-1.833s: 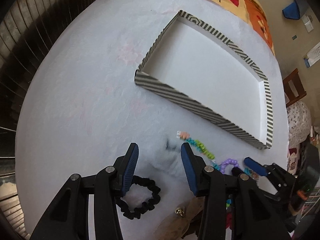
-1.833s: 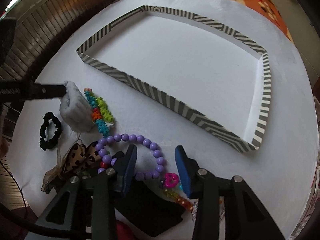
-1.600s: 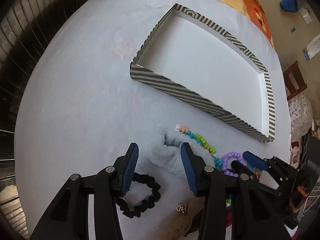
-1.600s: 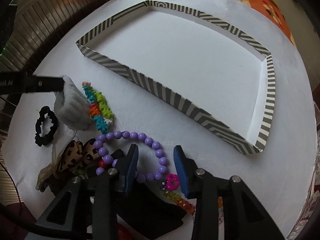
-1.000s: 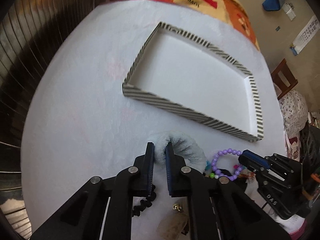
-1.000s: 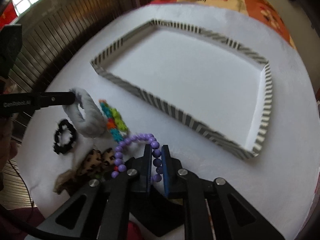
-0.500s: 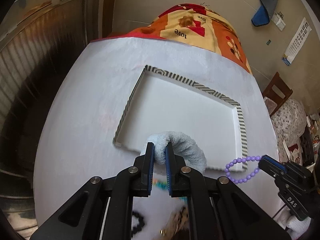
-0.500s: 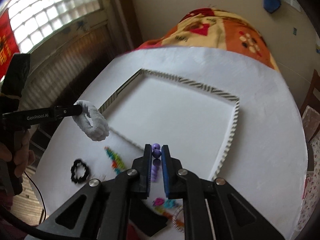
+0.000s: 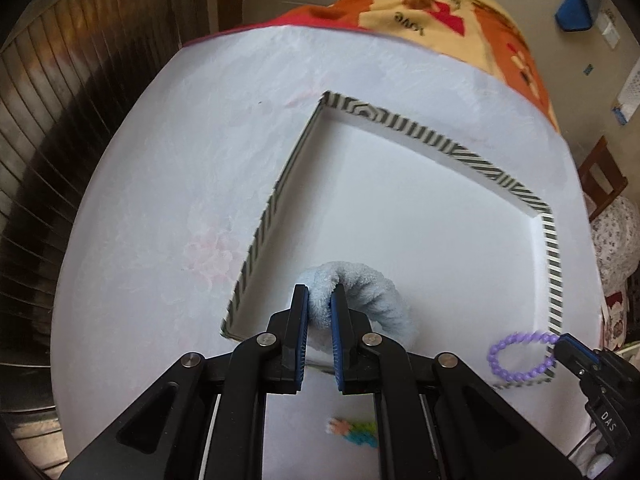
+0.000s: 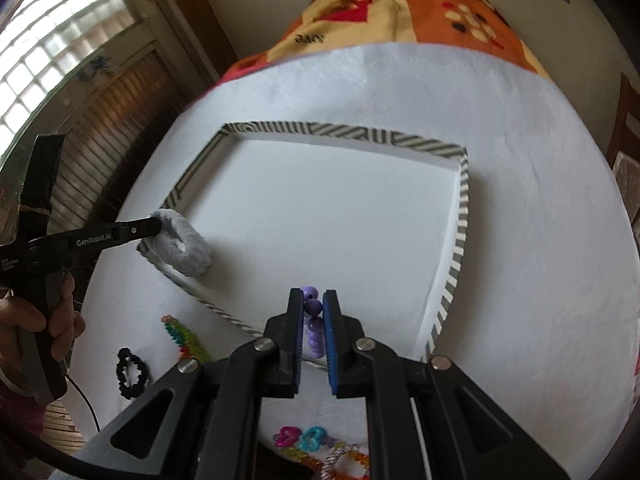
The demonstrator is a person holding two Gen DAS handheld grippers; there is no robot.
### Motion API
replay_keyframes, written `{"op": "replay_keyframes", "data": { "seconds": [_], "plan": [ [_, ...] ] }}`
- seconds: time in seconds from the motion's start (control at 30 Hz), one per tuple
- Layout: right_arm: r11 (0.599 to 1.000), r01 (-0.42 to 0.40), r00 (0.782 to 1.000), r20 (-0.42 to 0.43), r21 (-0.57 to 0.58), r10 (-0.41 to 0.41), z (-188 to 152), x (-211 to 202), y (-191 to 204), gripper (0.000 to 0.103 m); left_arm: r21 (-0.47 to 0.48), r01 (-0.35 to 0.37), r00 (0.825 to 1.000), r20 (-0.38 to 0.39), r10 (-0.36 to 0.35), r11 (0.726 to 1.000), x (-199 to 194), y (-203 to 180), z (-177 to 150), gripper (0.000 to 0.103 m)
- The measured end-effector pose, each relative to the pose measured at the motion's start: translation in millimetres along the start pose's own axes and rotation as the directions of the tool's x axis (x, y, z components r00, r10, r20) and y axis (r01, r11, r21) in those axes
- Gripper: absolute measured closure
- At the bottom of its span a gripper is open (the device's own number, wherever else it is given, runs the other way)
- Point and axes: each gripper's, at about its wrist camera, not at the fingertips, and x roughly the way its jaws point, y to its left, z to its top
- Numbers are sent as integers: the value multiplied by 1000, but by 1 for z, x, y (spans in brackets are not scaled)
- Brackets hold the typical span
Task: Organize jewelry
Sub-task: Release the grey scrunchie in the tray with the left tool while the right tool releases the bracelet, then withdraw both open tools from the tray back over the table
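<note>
A: Daylight enters through the glass-block window [image 10: 60, 36] at ten o'clock in the right wrist view, blown out to glare.

B: The round white tabletop [image 9: 168, 184] looks evenly bright and soft-shadowed. Fisheye bending curves both views, corners go black, and the orange patterned blanket [image 9: 440, 12] smears with motion blur.

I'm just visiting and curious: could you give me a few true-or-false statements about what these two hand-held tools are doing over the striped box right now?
1. The left tool grips a fluffy pale blue scrunchie. True.
2. The right tool is empty. False: it pinches a purple bead bracelet.
3. The striped box already holds several pieces. False: its floor is bare.
4. A black scrunchie lies on the table outside the box. True.
5. The rainbow bead bracelet lies inside the box. False: it lies outside.
</note>
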Motion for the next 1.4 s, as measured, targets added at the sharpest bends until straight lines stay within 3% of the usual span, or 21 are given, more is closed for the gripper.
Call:
{"op": "replay_keyframes", "data": {
  "seconds": [0.13, 0.3, 0.37, 0.43, 0.47, 0.53, 0.63, 0.8, 1.4],
  "plan": [
    [997, 74, 996, -48, 22, -72, -4, 18, -19, 93, -17, -21, 1000, -17, 20, 1000, 11, 7, 5, 103],
    [994, 108, 992, -73, 36, -105, -9, 29, -29, 93, -7, -40, 999, -16, 40, 999, 15, 5, 6, 103],
    [994, 105, 993, -65, 33, -102, -10, 29, -28, 93, 0, -33, 999, -10, 33, 999, 14, 3, 6, 95],
    [994, 109, 993, -58, 30, -107, -10, 28, -27, 87, 6, -28, 1000, -3, 28, 1000, 11, 2, 5, 82],
    [993, 113, 992, -57, 27, -112, -10, 28, -26, 78, 9, -28, 1000, 3, 28, 1000, 8, 1, 5, 77],
    [994, 109, 993, -57, 29, -107, -11, 25, -25, 67, 14, -30, 999, 11, 30, 999, 4, 0, 4, 75],
    [996, 87, 995, -40, 29, -86, -15, 16, -21, 65, 27, -43, 999, 17, 42, 999, -3, -2, 1, 74],
    [997, 65, 998, -4, 37, -65, -19, 0, -13, 53, 45, -56, 997, 47, 54, 997, -22, -8, -9, 74],
    [999, 25, 995, 94, 22, -27, -62, -69, 28, 49, 90, -67, 988, 142, 53, 994, -95, -25, -73, 74]
  ]
}}
